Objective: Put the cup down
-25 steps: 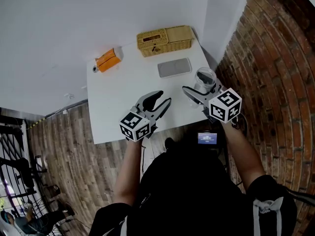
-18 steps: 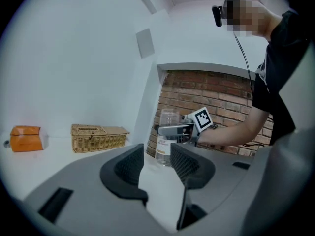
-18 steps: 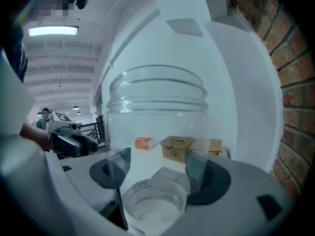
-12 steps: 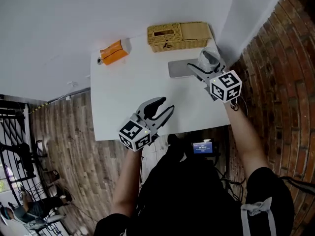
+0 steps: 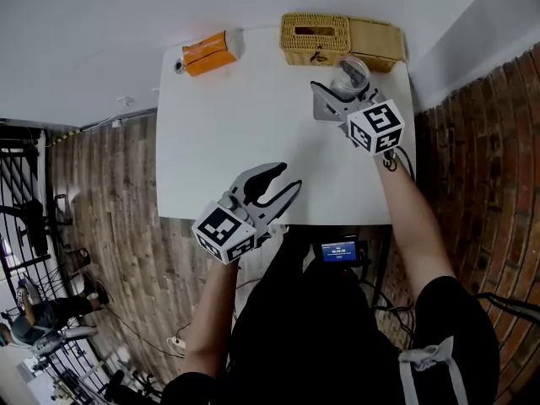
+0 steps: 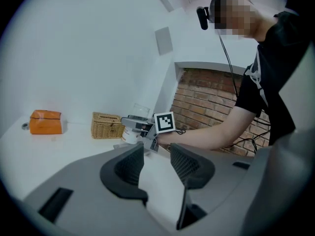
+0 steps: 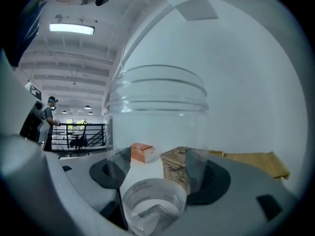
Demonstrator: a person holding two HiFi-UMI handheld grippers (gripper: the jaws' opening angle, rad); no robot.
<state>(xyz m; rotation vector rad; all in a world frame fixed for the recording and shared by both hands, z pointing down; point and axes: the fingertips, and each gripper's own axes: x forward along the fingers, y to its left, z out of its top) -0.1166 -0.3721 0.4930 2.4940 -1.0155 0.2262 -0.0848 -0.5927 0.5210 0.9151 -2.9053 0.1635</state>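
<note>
Overhead, in the head view, the right tongs (image 5: 337, 93) reach across the white table (image 5: 228, 125) to its far right part and grip a clear cup (image 5: 351, 74), which stands upright just in front of a wicker basket (image 5: 337, 39). An orange box (image 5: 207, 53) lies at the far left edge. The left tongs (image 5: 285, 178) hang over the near edge, jaws parted and empty, well apart from the cup.

Next, the left gripper view shows the left tongs (image 6: 157, 156) with a clear gap between the dark pads and only bare table between them. Beyond, the cup (image 6: 137, 124) sits in the right tongs (image 6: 140, 132), just right of the basket (image 6: 107, 125), with the orange box (image 6: 45, 122) further left. Its base is very low, perhaps touching the table; I cannot tell.

Lastly, the right gripper view has the right tongs (image 7: 157, 173) closed on the cup (image 7: 155, 117), one pad on each side of its lower wall. Through the clear plastic the basket (image 7: 178, 167) and orange box (image 7: 141, 152) show.
</note>
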